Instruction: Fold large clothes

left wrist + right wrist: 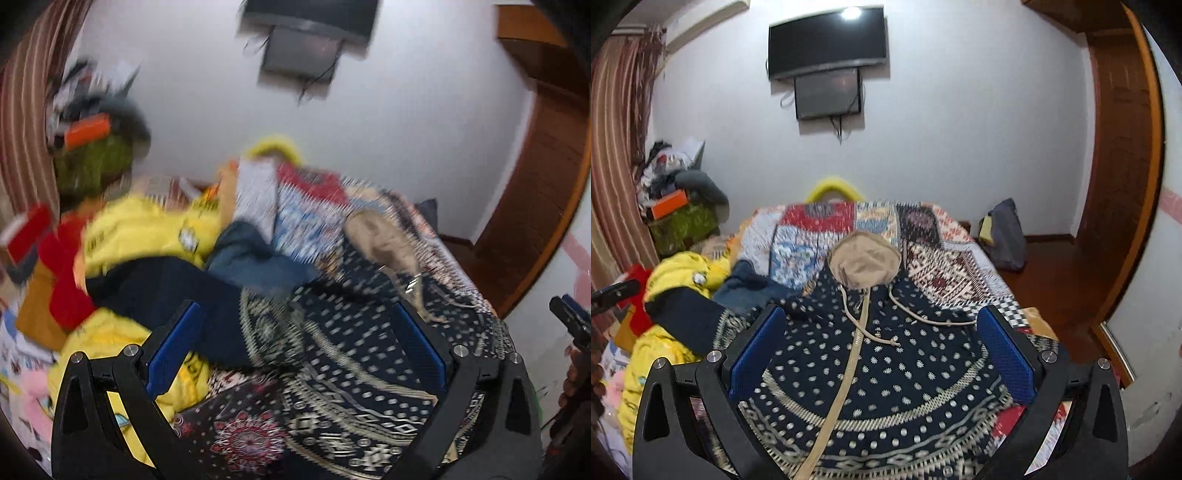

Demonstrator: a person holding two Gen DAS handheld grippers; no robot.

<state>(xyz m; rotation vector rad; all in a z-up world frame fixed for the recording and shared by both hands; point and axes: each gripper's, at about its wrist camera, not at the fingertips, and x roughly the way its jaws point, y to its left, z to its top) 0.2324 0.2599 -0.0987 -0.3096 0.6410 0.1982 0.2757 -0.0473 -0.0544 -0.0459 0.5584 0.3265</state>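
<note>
The navy patterned hoodie (886, 369) lies spread face-up on the bed (960, 266), hood (864, 262) away from the person, its tan lining showing, zip running down the middle and 2 drawstrings trailing over the chest. One dark sleeve (679, 317) is flung out to the left across a heap of yellow clothes (683, 273). The knit is navy with pale dots and banded borders near the hem; it looks thick and likely to hold a crease reluctantly.

The step in hand appears to be the first fold, so that stray sleeve should probably come in first: pinch it near the cuff, lift it clear of the yellow pile and lay it flat across the chest, keeping the drawstrings tucked inside.

The right gripper (882, 347) hovers over the chest, jaws spread wide and holding nothing. The left gripper (295, 332) hangs over the left side of the body and sleeve; its view is badly smeared, but its jaws are likewise apart and empty.

Beyond the bed stand a wall-mounted screen (827, 42) and a wooden door frame (1123, 155).
</note>
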